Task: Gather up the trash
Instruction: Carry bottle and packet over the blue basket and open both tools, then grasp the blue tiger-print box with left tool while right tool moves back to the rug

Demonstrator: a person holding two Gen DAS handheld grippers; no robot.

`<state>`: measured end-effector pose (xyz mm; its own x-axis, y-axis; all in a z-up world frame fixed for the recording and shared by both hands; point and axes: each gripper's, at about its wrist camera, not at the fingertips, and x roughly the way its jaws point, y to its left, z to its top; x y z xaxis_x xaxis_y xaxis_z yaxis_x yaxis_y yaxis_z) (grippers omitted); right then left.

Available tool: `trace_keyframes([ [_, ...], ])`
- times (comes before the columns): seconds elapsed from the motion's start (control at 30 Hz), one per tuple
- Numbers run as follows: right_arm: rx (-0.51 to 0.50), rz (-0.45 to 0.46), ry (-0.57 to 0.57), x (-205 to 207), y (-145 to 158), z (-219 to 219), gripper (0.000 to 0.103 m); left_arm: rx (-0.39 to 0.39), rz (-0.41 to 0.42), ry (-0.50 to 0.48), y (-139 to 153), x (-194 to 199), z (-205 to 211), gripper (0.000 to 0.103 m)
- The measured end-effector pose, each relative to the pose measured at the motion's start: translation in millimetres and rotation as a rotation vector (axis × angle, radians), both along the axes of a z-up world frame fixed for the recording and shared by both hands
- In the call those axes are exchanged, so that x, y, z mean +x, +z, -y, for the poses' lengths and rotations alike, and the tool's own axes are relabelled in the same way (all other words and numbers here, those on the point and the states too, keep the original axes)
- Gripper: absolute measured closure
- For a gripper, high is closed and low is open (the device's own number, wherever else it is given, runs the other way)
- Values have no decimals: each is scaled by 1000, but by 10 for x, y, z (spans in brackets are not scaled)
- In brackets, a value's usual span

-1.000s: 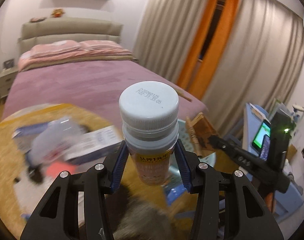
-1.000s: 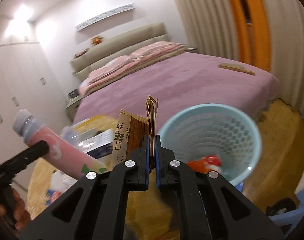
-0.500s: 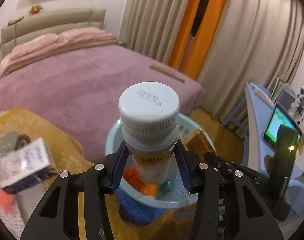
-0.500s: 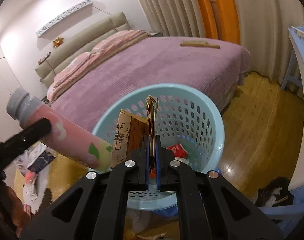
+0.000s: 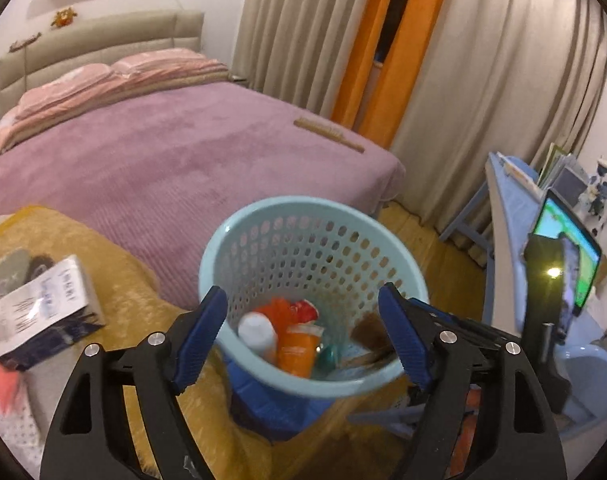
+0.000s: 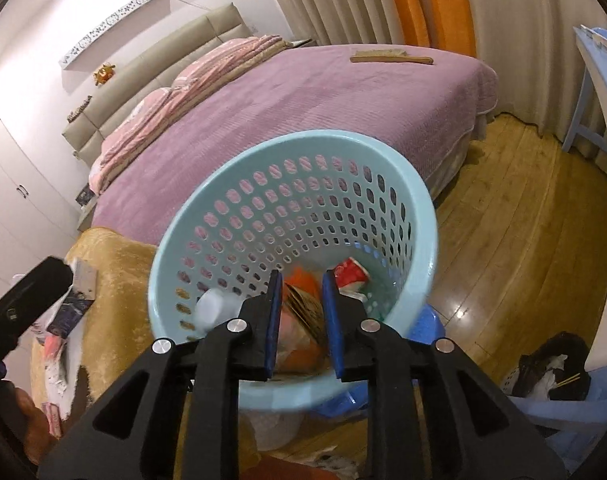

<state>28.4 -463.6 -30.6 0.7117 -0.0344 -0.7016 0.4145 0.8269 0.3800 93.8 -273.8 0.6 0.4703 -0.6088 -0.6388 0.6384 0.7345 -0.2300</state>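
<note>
Left wrist view: left tongs are opening, empty, over the basket; the bottle lies inside at 6 o'clock. Right tongs are opening, nothing gripped, above the folded card.

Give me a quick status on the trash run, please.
Left gripper and right gripper opening, nothing gripped. Bottle and cardboard in basket. Nothing in the way.

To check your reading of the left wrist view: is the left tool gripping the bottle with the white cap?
No, the bottle lies inside the blue basket, and nothing sits between the opening left tool.
</note>
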Motion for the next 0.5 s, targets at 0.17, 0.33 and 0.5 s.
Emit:
trace_keyframes([
  [0.17, -21, 47, 55, -97, 238, -209, 83, -33, 43, 15, 226, -260, -340, 26],
  [0.33, -66, 147, 128, -256, 614, -649, 52, -54, 95, 85, 463, -532, -889, 25],
  [0.5, -85, 220, 266, -273, 904, -1235, 47, -48, 146, 217, 595, -738, -1567, 20],
])
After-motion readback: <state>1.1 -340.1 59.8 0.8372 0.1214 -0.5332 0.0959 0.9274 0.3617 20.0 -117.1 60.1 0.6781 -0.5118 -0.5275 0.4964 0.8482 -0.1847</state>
